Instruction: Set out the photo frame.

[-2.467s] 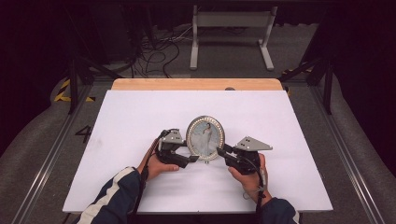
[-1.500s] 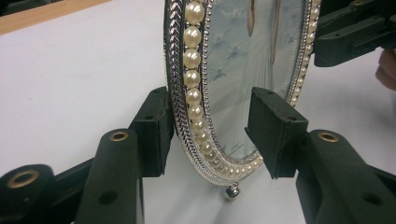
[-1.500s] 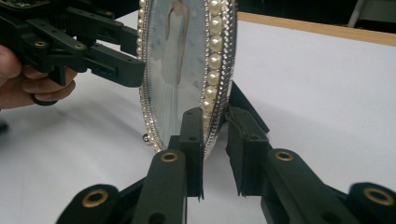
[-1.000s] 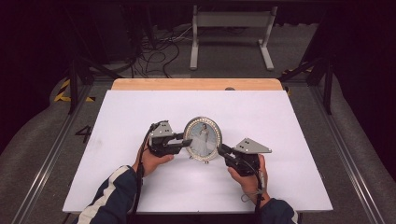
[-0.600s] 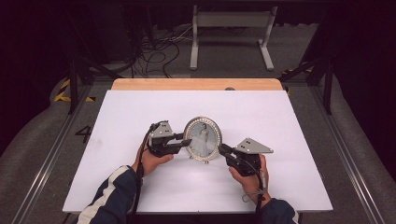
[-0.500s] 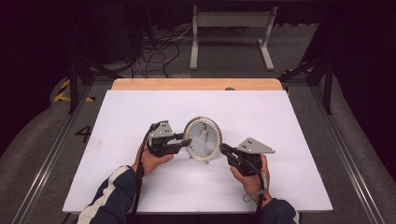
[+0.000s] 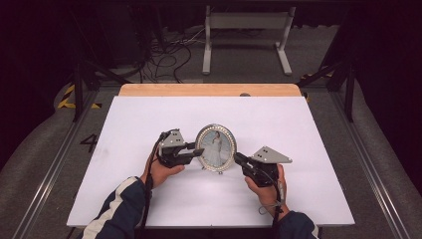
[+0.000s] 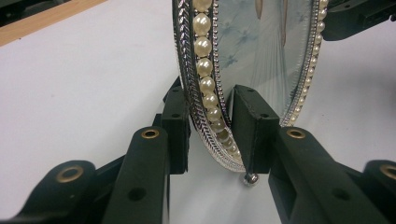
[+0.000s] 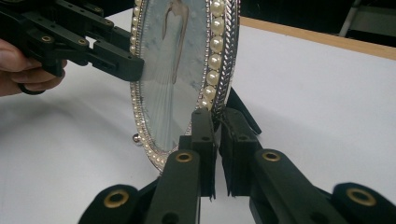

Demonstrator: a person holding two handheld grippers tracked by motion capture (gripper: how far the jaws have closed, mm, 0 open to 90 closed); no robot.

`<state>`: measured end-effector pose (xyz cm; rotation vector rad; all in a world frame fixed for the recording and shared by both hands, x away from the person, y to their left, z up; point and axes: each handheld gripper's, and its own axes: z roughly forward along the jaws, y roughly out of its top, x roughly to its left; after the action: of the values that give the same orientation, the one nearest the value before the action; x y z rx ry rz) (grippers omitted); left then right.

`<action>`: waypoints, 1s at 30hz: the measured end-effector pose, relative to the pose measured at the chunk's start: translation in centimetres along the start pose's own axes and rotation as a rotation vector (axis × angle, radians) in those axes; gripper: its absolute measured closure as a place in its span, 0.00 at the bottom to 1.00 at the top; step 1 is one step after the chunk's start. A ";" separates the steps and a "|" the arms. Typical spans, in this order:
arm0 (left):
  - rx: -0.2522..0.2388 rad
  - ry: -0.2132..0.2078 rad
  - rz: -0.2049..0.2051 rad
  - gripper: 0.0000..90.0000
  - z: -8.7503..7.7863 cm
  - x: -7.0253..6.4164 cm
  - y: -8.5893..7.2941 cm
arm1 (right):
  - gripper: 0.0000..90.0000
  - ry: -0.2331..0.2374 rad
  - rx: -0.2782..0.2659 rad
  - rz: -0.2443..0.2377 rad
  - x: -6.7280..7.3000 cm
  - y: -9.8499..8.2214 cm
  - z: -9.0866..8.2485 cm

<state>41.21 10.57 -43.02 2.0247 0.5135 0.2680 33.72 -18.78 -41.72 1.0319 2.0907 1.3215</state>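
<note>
An oval picture frame (image 7: 216, 147) with a pearl-and-silver rim stands upright mid-table, showing a figure in a white dress (image 9: 173, 70). My left gripper (image 7: 200, 151) is shut on its left rim; in the left gripper view (image 8: 212, 130) one pad presses the back and the other the glass (image 8: 261, 56). My right gripper (image 7: 237, 158) meets the frame's lower right edge. Its jaws have just been closing and now pinch the rim (image 9: 218, 135). The left gripper (image 9: 116, 60) also shows across the frame there.
The white table top (image 7: 149, 114) has a wooden strip (image 7: 209, 89) along its far edge. Beyond it, on the floor, are a metal stand (image 7: 246, 20) and loose cables (image 7: 164, 55). A small ball foot (image 8: 251, 178) sits under the frame.
Since the earliest frame the left gripper and the frame have shifted slightly away and to the left. Over the last second both hands have stayed put.
</note>
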 end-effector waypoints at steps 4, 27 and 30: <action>0.005 0.007 0.008 0.75 -0.1 -0.1 0.0 | 0.94 -0.006 0.000 0.001 -0.1 0.0 0.1; 0.012 0.030 0.019 0.74 0.0 -0.5 0.1 | 0.93 -0.035 -0.009 0.013 -0.7 0.4 1.2; 0.013 0.031 0.015 0.74 0.0 -0.5 0.1 | 0.93 -0.038 -0.009 0.012 -0.7 0.4 1.2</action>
<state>40.80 10.26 -42.96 2.0400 0.5209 0.3057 35.13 -18.57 -41.91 1.0593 2.0520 1.3049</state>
